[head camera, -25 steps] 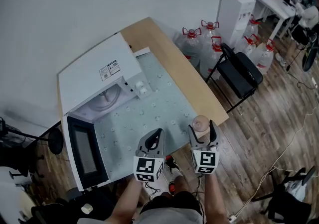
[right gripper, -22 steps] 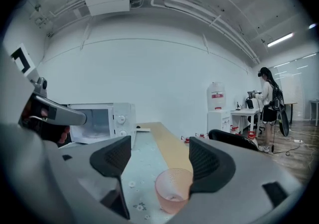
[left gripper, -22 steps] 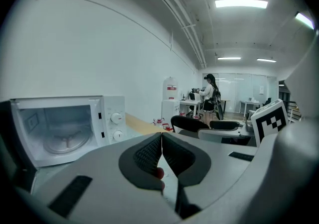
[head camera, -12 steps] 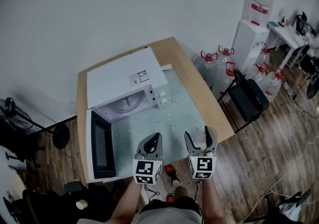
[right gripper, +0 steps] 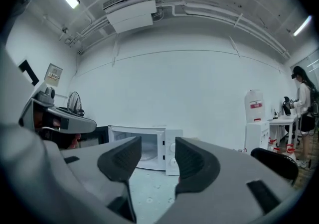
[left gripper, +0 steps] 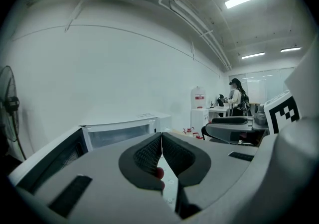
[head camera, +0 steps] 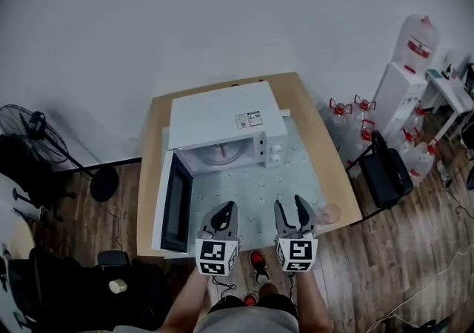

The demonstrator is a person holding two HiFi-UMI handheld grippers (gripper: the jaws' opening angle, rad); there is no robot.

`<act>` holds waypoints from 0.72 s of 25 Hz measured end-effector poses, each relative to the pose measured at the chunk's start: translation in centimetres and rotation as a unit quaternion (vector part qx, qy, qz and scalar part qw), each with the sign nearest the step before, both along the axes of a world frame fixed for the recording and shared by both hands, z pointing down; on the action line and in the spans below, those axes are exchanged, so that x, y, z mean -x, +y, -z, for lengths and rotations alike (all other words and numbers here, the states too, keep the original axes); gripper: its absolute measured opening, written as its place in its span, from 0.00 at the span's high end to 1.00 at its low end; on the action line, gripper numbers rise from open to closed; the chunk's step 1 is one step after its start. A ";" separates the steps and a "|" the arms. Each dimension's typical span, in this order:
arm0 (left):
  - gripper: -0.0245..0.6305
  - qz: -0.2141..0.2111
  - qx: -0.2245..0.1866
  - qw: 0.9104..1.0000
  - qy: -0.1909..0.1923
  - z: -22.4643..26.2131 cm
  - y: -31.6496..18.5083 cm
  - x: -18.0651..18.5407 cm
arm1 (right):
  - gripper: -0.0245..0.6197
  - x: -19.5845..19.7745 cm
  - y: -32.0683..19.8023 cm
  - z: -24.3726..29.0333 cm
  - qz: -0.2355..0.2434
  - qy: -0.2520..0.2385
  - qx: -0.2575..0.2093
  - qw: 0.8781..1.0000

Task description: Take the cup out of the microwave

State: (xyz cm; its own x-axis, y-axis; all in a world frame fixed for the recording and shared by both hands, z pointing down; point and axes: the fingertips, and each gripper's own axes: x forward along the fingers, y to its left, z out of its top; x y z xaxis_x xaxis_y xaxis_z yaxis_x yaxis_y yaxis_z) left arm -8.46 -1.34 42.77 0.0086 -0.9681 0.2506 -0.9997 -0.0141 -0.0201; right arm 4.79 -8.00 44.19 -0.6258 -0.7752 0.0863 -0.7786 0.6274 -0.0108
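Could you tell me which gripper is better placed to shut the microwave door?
Probably left: the left gripper is beside the open door; the right gripper, jaws just closing on nothing, is by the cup.

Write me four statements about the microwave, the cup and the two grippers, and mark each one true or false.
1. The microwave has its door open. True.
2. The cup sits inside the microwave. False: it stands on the table near the front right corner.
3. The left gripper has its jaws together. True.
4. The right gripper holds the cup. False: its jaws stand apart with nothing between them, though they have just been closing.
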 end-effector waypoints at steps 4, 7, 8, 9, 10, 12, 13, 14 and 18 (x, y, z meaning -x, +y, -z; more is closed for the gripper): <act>0.93 0.030 -0.005 1.000 -0.001 0.8 1.9 1.9 | 0.65 2.6 1.5 0.8 0.036 0.002 -0.004 0.999; 0.93 0.053 -0.004 0.999 -0.001 1.1 3.6 3.2 | 0.70 4.3 2.8 1.2 0.063 0.005 -0.006 0.998; 0.93 0.061 -0.005 0.998 -0.001 1.1 4.1 3.6 | 0.71 4.8 3.3 1.2 0.072 0.006 -0.007 0.997; 0.93 0.067 -0.006 0.998 -0.001 1.2 4.5 3.9 | 0.72 5.3 3.7 1.2 0.079 0.007 -0.008 0.997; 0.93 0.073 -0.007 0.997 -0.001 1.3 5.0 4.2 | 0.74 5.7 4.1 1.2 0.086 0.008 -0.008 0.996; 0.93 0.083 -0.006 0.996 -0.001 1.2 6.0 4.7 | 0.76 6.4 4.9 1.1 0.097 0.011 -0.008 0.995; 0.93 0.088 -0.005 0.996 -0.001 1.1 6.5 4.9 | 0.78 6.7 5.2 1.1 0.100 0.012 -0.008 0.995; 0.93 0.092 -0.004 0.996 0.000 1.0 6.9 5.0 | 0.79 6.9 5.5 1.2 0.103 0.013 -0.009 0.995; 0.93 0.102 -0.001 0.995 0.002 0.8 8.4 5.4 | 0.87 7.5 6.5 1.5 0.108 0.019 -0.016 0.994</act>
State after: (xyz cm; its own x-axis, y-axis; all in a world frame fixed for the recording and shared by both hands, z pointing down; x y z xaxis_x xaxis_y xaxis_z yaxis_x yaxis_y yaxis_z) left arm -13.85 7.09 41.96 -0.1876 -0.9500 0.2495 -0.9817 0.1895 -0.0165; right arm -2.76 -1.50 42.69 -0.7748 -0.6256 0.0913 -0.6249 0.7797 0.0390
